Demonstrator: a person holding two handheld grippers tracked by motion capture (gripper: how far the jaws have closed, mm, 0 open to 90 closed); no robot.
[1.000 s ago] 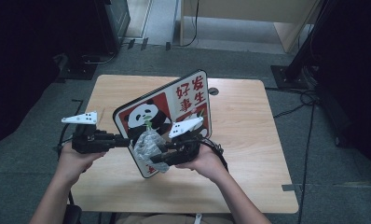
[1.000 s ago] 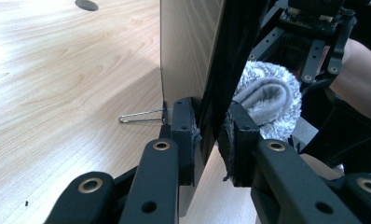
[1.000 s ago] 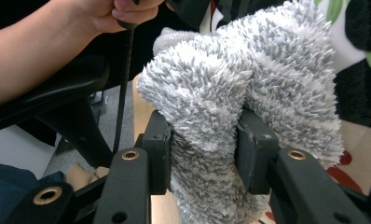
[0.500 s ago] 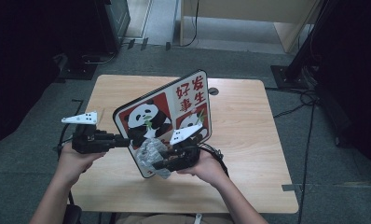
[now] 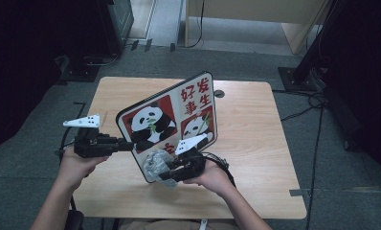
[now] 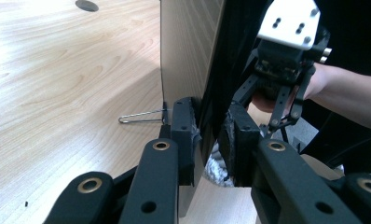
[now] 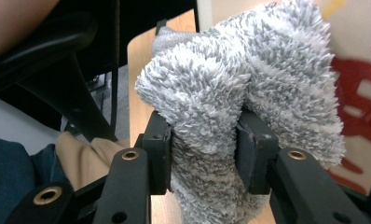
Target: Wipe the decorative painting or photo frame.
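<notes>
A picture board (image 5: pixel 172 120) with pandas and red characters stands tilted on the wooden table (image 5: pixel 255 124). My left gripper (image 5: pixel 128 145) is shut on its left edge. In the left gripper view the pads (image 6: pixel 182 126) clamp the board (image 6: pixel 188 51) edge-on, its plain back to the left. My right gripper (image 5: pixel 165 170) is shut on a fluffy grey cloth (image 5: pixel 155 164), which lies against the board's lower front corner. In the right gripper view the cloth (image 7: pixel 239 88) bulges out between the jaws, with the board's red print (image 7: pixel 360 74) just behind it.
A thin wire stand (image 6: pixel 141 117) juts from the board's back onto the table. A round cable hole (image 5: pixel 219 94) lies behind the board. Cables (image 5: pixel 313 103) and dark stands crowd the floor at right. The person's lap is at the table's near edge.
My right gripper has slid the cloth down the board's front toward its lower edge. The left gripper and the board have stayed where they were.
</notes>
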